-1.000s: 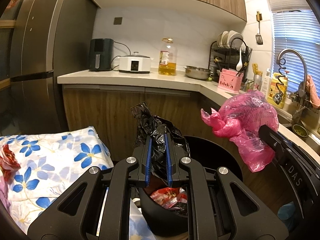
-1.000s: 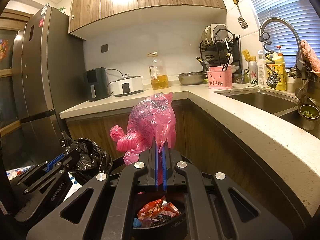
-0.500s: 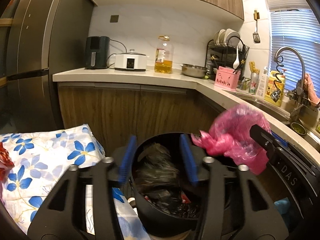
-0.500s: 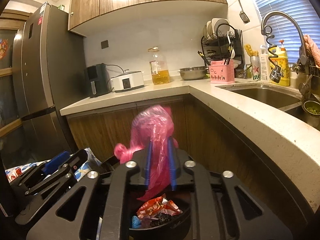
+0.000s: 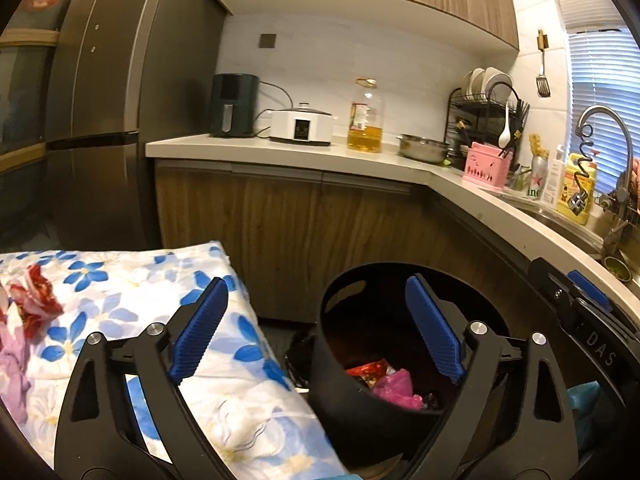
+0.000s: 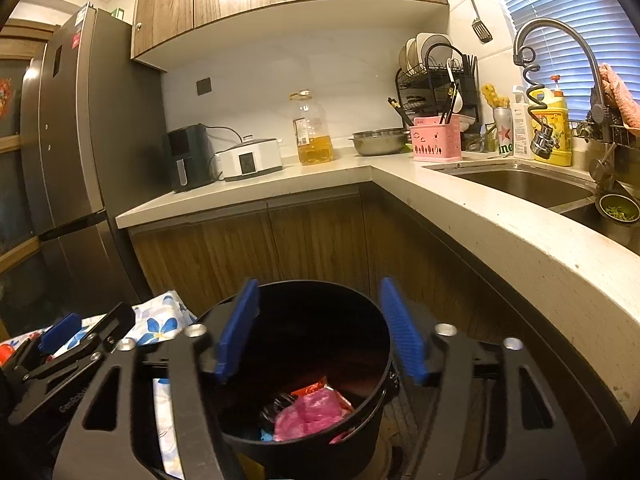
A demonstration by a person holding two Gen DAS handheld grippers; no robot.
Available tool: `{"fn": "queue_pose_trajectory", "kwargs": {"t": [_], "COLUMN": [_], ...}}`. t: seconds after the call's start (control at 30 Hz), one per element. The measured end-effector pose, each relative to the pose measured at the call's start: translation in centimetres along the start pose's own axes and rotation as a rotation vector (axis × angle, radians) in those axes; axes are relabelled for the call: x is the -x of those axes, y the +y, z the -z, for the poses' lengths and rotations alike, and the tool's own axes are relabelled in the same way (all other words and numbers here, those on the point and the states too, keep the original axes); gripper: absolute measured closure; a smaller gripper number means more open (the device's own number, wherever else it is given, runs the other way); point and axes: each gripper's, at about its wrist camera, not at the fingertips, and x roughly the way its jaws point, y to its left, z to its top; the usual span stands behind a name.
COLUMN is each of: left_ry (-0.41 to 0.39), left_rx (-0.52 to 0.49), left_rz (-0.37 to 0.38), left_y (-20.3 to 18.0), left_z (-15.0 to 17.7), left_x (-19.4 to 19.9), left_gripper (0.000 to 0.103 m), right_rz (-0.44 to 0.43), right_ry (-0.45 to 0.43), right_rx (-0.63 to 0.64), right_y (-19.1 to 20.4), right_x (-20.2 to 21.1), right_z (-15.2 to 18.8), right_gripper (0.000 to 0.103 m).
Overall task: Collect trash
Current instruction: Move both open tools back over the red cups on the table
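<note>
Our left gripper [image 5: 316,328] and right gripper [image 6: 318,330] are both spreading, nothing between their fingers, having just dropped the black and pink bag [image 6: 310,416] into the black bin [image 6: 372,396], so more trash comes next.

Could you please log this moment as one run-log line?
left tongs: opening, empty | right tongs: opening, empty | pink bag: in black bin | red wrapper: on floral cloth

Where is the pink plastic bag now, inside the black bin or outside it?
Inside. The pink bag lies at the bottom of the black bin, beside a red wrapper.
</note>
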Motion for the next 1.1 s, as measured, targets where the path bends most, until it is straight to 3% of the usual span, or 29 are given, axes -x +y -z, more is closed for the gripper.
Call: {"fn": "queue_pose_trajectory", "kwargs": {"t": [0.2, 0.67, 1.1], "left_ry": [-0.024, -0.059, -0.085], "left_rx": [-0.011, 0.033, 0.116], "left_rz": [-0.041, -0.154, -0.326], "left_y": [1.0, 5.0, 12.1], "left_z": [0.6, 2.4, 4.3], "left_x": [2.6, 8.3, 13.4], "left_gripper": [0.007, 0.006, 0.006], "right_rz": [0.001, -0.031, -0.152], "right_ry": [0.001, 0.003, 0.01], "right_rx": [0.011, 0.024, 0.054], "right_y": [0.6, 2.7, 9.3], "right_x": [1.3, 4.2, 6.1], "right_z": [0.5, 1.4, 4.0], "right_gripper": [0.018, 0.018, 0.018]}}
